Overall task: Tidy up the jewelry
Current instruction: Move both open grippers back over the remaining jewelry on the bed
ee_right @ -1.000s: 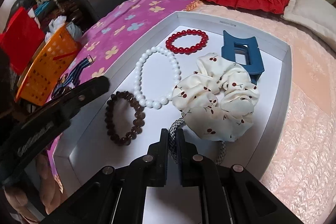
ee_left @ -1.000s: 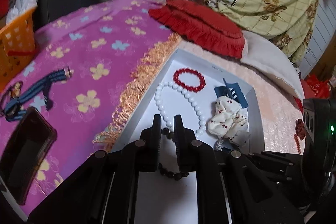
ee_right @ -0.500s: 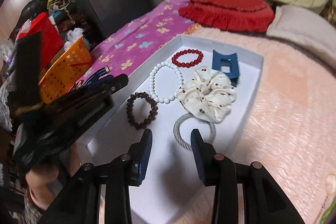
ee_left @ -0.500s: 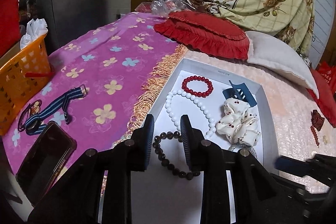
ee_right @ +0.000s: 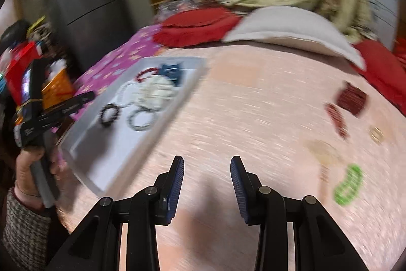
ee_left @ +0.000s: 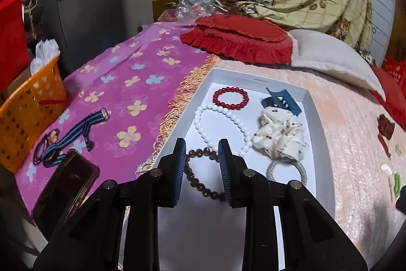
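Two wrist-camera views over a bed covered in pale pink quilting.

In the left view, the left gripper (ee_left: 200, 151) sits low in the middle of the frame, fingers spread and holding nothing, above a shallow white tray (ee_left: 318, 118). The tray holds a dark bead bracelet (ee_left: 200, 184) directly between and behind the fingers, a white bead necklace (ee_left: 218, 126), a red bead bracelet (ee_left: 230, 98), a blue hair claw (ee_left: 281, 100), a cream scrunchie (ee_left: 279, 136) and a grey hair tie (ee_left: 286, 169).

In the right view, heavily blurred, the right gripper (ee_right: 206, 166) hangs at lower centre with fingers spread wide and empty, over bare quilt. Loose pieces lie at the right of the frame: a green bead bracelet (ee_right: 349, 184), a dark red piece (ee_right: 351, 98), and what may be a small gold ring (ee_right: 376, 133).

Risks, as a judgement: the blur suggests fast travel, so the right fingers could overshoot the green bracelet or snag the soft quilt. Small pieces could sink into its folds. A low left gripper might nudge the dark bracelet or tangle it with the necklace touching it.
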The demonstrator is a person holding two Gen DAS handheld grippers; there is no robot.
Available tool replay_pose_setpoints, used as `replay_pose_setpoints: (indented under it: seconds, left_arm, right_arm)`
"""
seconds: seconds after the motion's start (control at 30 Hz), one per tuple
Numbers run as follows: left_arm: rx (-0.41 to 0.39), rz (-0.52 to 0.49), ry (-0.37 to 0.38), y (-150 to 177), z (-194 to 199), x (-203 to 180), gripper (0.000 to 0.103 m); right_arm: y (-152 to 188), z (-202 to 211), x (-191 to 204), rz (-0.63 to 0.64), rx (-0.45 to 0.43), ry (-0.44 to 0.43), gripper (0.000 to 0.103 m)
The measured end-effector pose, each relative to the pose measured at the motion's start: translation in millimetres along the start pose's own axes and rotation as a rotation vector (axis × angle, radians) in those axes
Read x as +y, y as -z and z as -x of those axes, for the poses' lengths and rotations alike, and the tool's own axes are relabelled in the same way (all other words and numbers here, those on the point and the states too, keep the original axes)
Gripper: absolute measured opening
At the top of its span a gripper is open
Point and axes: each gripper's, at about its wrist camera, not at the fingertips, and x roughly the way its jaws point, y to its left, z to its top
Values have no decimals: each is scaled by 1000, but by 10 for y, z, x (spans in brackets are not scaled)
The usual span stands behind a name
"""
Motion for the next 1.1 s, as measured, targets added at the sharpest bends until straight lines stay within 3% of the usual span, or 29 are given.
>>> replay_pose_setpoints:
  seconds: [0.33, 0.8, 1.1]
  left_arm:
    - [-15, -58, 53, 114, 521, -451, 25]
    - [-24, -165, 122, 232, 1177, -1199, 26]
    - [-36, -229, 133, 231, 1424, -1602, 29]
  right_arm:
    - [357, 262, -680, -153, 5, 92, 36]
    - [488, 567, -790, -176, -65, 92, 37]
    - [648, 870, -1222, -256, -127, 112, 37]
